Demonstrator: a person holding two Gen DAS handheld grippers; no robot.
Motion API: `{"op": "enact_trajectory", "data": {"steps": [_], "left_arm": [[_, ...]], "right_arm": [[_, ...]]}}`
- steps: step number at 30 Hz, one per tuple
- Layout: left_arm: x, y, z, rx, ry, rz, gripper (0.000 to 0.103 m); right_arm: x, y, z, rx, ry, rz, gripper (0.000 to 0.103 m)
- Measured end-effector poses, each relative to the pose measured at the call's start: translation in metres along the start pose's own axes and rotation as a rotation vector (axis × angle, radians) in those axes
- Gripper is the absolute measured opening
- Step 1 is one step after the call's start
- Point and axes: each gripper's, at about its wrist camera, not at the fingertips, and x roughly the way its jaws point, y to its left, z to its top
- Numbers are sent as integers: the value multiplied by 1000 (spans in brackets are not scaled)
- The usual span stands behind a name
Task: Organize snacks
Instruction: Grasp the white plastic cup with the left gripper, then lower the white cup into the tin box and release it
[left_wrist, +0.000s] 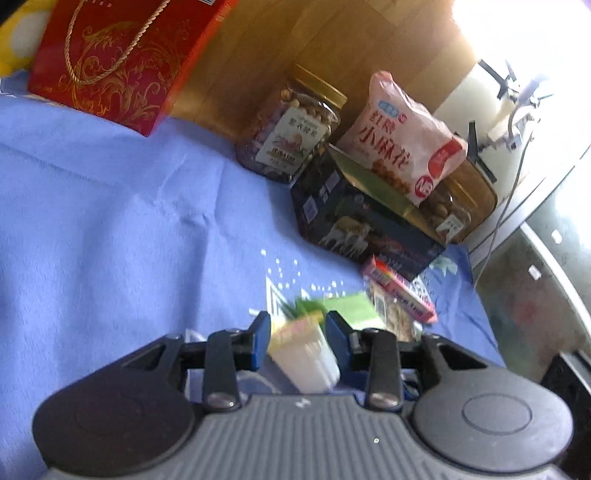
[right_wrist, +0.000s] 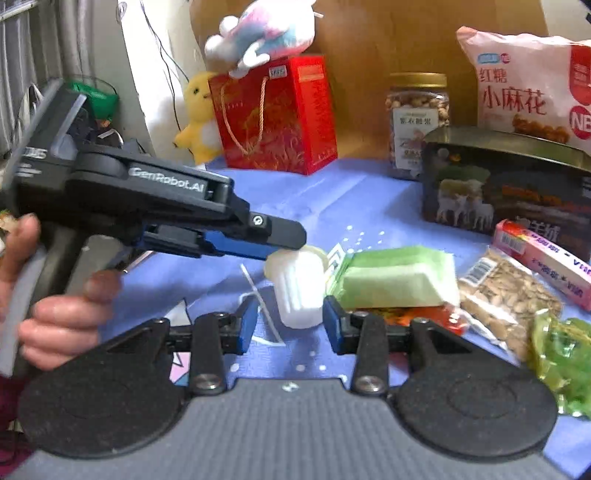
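My left gripper (left_wrist: 297, 341) is shut on a small white ribbed cup with a yellow-pink lid (left_wrist: 304, 356), held above the blue cloth (left_wrist: 110, 221). In the right wrist view the same left gripper (right_wrist: 284, 240) comes in from the left and grips the cup (right_wrist: 297, 288) by its rim. My right gripper (right_wrist: 286, 321) is open, its jaws on either side of the cup's lower end, apart from it. A green packet (right_wrist: 395, 280) lies just right of the cup, with a seed bag (right_wrist: 513, 299), a pink box (right_wrist: 546, 258) and a green wrapper (right_wrist: 561, 354) beyond.
At the back stand a red gift bag (right_wrist: 280, 114), a nut jar (right_wrist: 417, 122), a dark box (right_wrist: 506, 188) and a pink snack bag (right_wrist: 532, 77) on top of it. Plush toys (right_wrist: 258, 33) sit over the red bag. The table edge is at the right (left_wrist: 476, 273).
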Motion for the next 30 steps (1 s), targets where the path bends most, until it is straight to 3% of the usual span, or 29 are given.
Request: {"op": "enact_trajectory", "data": {"steps": [4, 7, 14, 17, 22, 27, 30], "left_arm": [[-1, -2, -9, 32, -11, 23, 34], [-7, -3, -8, 4, -14, 8, 32], [-10, -49, 36, 84, -93, -49, 31], [18, -72, 70, 118, -100, -68, 31], [81, -104, 126, 171, -87, -35, 33], [139, -110, 148, 201, -37, 55, 33], [161, -108, 146, 242, -17, 132, 35]], "right_arm": [[8, -2, -3, -6, 17, -18, 34], [4, -4, -3, -1, 6, 0, 34], [-30, -15, 18, -37, -179, -48, 34], [-30, -42, 43, -61, -235, -119, 34], [-11, -97, 86, -6, -258, -171, 34], [22, -140, 100, 44, -210, -192, 35], [36, -140, 101, 1, -191, -189, 35]]}}
